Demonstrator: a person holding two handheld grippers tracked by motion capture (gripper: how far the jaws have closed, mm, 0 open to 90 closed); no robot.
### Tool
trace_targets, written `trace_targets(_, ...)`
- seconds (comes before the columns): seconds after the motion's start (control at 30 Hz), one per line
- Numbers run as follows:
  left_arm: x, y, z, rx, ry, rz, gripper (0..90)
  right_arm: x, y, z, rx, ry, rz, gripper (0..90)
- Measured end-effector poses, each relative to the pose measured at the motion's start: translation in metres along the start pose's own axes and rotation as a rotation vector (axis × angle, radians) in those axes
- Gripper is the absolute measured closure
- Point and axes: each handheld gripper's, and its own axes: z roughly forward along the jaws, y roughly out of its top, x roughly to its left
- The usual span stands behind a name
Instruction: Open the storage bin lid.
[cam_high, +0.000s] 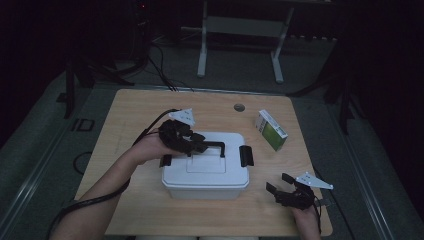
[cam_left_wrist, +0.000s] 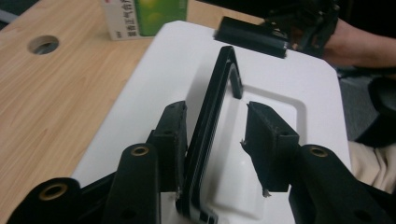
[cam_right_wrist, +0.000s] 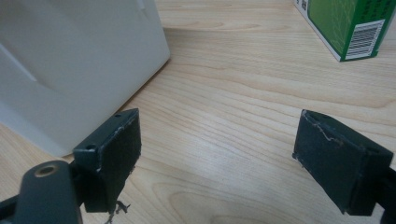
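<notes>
While the wooden table (cam_high: 130, 115) bears everything, the items run as follows, largest first.

Storage box (cam_high: 205, 175): white plastic, at mid-table on the person's side, lid on, black latch (cam_high: 246, 155) at its right end. Whether that latch is fastened cannot be told.

Carrying handle (cam_left_wrist: 212, 116): black, raised upright from the lid recess.

Left gripper (cam_high: 200, 144): over the lid, its jaws standing either side of the handle; one pad (cam_left_wrist: 173, 140) touches it, the other stands off, so no clamp yet.

Right gripper (cam_high: 279, 184): low on the table just right of the box, jaws wide apart, nothing between them.

Green-and-white carton (cam_high: 270, 130): beyond the box, to its right, untouched.

Progress, as judged: handle reached and bracketed; closing on it, then lifting or carrying the box, remain.
</notes>
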Motion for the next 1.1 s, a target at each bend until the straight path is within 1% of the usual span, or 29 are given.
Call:
trace_targets(0.03, 0.0, 0.004, 0.003, 0.023, -0.002, 0.013, 60.8, 0.0, 0.0, 0.0, 0.001, -0.002, 0.001, 14.6)
trace_targets(0.07, -0.001, 0.006, 0.005, 0.035, -0.006, 0.023, 62.7, 0.0, 0.0, 0.0, 0.001, -0.002, 0.004, 14.6)
trace_targets(0.1, -0.002, 0.007, 0.006, 0.037, -0.003, 0.031, 63.1, -0.001, 0.0, 0.0, 0.0, 0.0, 0.004, 14.7)
trace_targets(0.13, -0.002, 0.007, 0.006, 0.037, -0.003, 0.031, 66.1, -0.001, 0.0, -0.001, -0.001, 0.0, 0.004, 14.6)
trace_targets(0.17, -0.003, 0.01, 0.008, 0.047, -0.006, 0.047, 66.8, -0.001, 0.0, -0.001, -0.001, 0.0, 0.002, 14.6)
trace_targets(0.2, -0.003, 0.011, 0.009, 0.055, -0.004, 0.051, 68.7, -0.001, 0.0, -0.001, -0.001, 0.001, 0.004, 14.6)
trace_targets(0.23, -0.003, 0.011, 0.01, 0.063, -0.012, 0.05, 71.8, -0.001, -0.001, -0.001, 0.0, 0.001, 0.003, 14.6)
trace_targets(0.27, -0.003, 0.011, 0.01, 0.063, -0.012, 0.05, 73.1, -0.001, -0.001, 0.0, 0.0, 0.001, 0.004, 14.6)
trace_targets(0.3, -0.004, 0.012, 0.013, 0.086, -0.013, 0.073, 74.6, -0.001, -0.001, 0.0, 0.001, 0.001, 0.004, 14.6)
trace_targets(0.33, -0.004, 0.012, 0.013, 0.086, -0.013, 0.073, 75.5, -0.001, -0.001, 0.0, 0.001, 0.001, 0.004, 14.6)
trace_targets(0.37, -0.006, 0.013, 0.015, 0.102, -0.018, 0.104, 76.2, -0.001, -0.001, 0.0, 0.002, -0.001, 0.001, 14.6)
trace_targets(0.4, -0.006, 0.013, 0.015, 0.102, -0.018, 0.104, 76.9, -0.001, -0.001, 0.0, 0.002, -0.001, 0.001, 14.6)
trace_targets(0.43, -0.006, 0.013, 0.014, 0.107, -0.046, 0.108, 78.4, -0.002, -0.001, 0.0, 0.002, -0.001, 0.001, 14.7)
trace_targets(0.47, -0.006, 0.013, 0.014, 0.104, -0.045, 0.126, 79.0, -0.002, -0.001, 0.0, 0.004, -0.002, 0.004, 14.7)
trace_targets(0.5, -0.006, 0.013, 0.014, 0.106, -0.061, 0.128, 80.0, -0.002, -0.001, 0.001, 0.004, -0.003, 0.005, 14.7)
trace_targets(0.53, -0.006, 0.013, 0.014, 0.106, -0.061, 0.128, 80.6, -0.002, -0.001, 0.001, 0.004, -0.003, 0.005, 14.7)
trace_targets(0.57, -0.006, 0.013, 0.013, 0.104, -0.064, 0.142, 80.6, -0.002, -0.001, 0.001, 0.004, -0.003, 0.005, 14.7)
trace_targets(0.6, -0.006, 0.013, 0.013, 0.104, -0.073, 0.142, 81.2, -0.002, -0.002, 0.001, 0.005, -0.001, 0.006, 14.7)
trace_targets(0.67, -0.005, 0.013, 0.013, 0.102, -0.077, 0.149, 81.6, -0.002, -0.002, 0.001, 0.005, -0.001, 0.006, 14.6)
trace_targets(0.7, -0.003, 0.013, 0.013, 0.101, -0.09, 0.154, 81.8, -0.001, -0.002, 0.001, 0.006, 0.0, 0.006, 14.6)
trace_targets(0.73, -0.003, 0.013, 0.013, 0.101, -0.09, 0.154, 82.1, -0.001, -0.002, 0.001, 0.006, 0.0, 0.006, 14.6)
trace_targets(0.8, -0.003, 0.013, 0.012, 0.096, -0.094, 0.172, 82.4, -0.001, -0.002, 0.001, 0.007, 0.0, 0.006, 14.6)
trace_targets(0.93, -0.001, 0.014, 0.01, 0.086, -0.106, 0.167, 83.5, -0.002, -0.002, 0.001, 0.006, -0.001, 0.01, 14.6)
trace_targets(0.97, -0.001, 0.015, 0.008, 0.078, -0.11, 0.164, 83.5, -0.002, -0.002, 0.001, 0.006, -0.002, 0.013, 14.7)
trace_targets(1.03, -0.001, 0.017, 0.006, 0.065, -0.103, 0.16, 83.5, -0.002, -0.003, 0.001, 0.006, -0.001, 0.015, 14.7)
trace_targets(1.1, -0.002, 0.019, 0.001, 0.039, -0.104, 0.157, 83.4, -0.002, -0.003, 0.001, 0.007, -0.001, 0.015, 14.7)
